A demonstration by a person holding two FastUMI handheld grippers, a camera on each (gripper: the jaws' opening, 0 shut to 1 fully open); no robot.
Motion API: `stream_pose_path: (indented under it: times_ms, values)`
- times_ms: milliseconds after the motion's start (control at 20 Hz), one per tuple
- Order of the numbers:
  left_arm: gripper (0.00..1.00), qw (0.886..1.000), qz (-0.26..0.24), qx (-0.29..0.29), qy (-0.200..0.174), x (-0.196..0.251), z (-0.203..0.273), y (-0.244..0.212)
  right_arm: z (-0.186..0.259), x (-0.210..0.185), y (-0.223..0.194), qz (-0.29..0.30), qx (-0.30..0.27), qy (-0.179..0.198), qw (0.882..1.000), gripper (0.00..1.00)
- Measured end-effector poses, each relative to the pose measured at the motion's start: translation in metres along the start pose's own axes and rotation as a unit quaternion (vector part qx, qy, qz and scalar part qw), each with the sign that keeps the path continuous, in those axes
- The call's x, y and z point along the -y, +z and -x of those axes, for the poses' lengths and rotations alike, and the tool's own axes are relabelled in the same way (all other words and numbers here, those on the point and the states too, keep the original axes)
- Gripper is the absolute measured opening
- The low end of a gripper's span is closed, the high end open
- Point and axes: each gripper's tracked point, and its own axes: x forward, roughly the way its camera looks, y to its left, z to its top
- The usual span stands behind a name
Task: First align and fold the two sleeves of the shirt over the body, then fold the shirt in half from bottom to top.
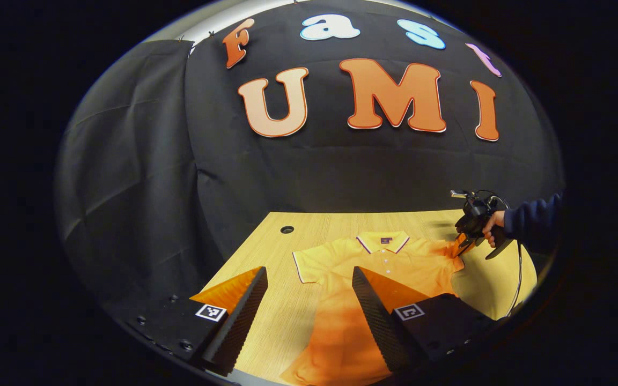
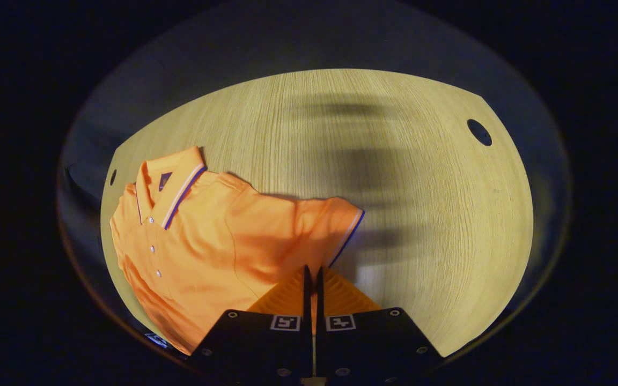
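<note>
An orange polo shirt (image 1: 395,268) lies face up on the wooden table (image 1: 266,252), collar toward the booth wall. My left gripper (image 1: 309,271) hangs open above the shirt's near left side, close to its flat short sleeve (image 1: 314,262), holding nothing. At the far right a hand holds my right gripper (image 1: 462,244) at the other sleeve, which is drawn up toward it. In the right gripper view the shirt (image 2: 201,236) lies to the left, and my right gripper (image 2: 311,273) is shut on that sleeve (image 2: 330,220) near its striped hem.
A round cable hole (image 1: 287,229) sits in the table's far left part, and another hole (image 2: 479,132) lies toward the upper right of the right gripper view. A thin cable (image 1: 518,279) trails down from the right gripper. Bare wood (image 2: 421,214) spreads beyond the pinched sleeve.
</note>
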Motion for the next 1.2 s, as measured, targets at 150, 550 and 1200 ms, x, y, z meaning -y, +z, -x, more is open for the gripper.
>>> stream_pose_path:
  times_ms: [150, 550, 1200]
  values:
    - [0.98, 1.0, 0.008, -0.005, 0.006, 0.002, -0.001, -0.006, 0.011, -0.013, 0.012, 0.012, 0.024, 0.002, 1.0, 0.03]
    - [0.98, 1.0, 0.022, -0.009, 0.014, 0.0, 0.001, -0.01, 0.045, -0.075, 0.032, 0.065, 0.047, 0.042, 0.996, 0.03]
    - [0.98, 0.998, 0.04, -0.03, 0.037, -0.01, -0.002, -0.029, 0.023, -0.14, 0.016, 0.091, 0.021, 0.103, 0.99, 0.29]
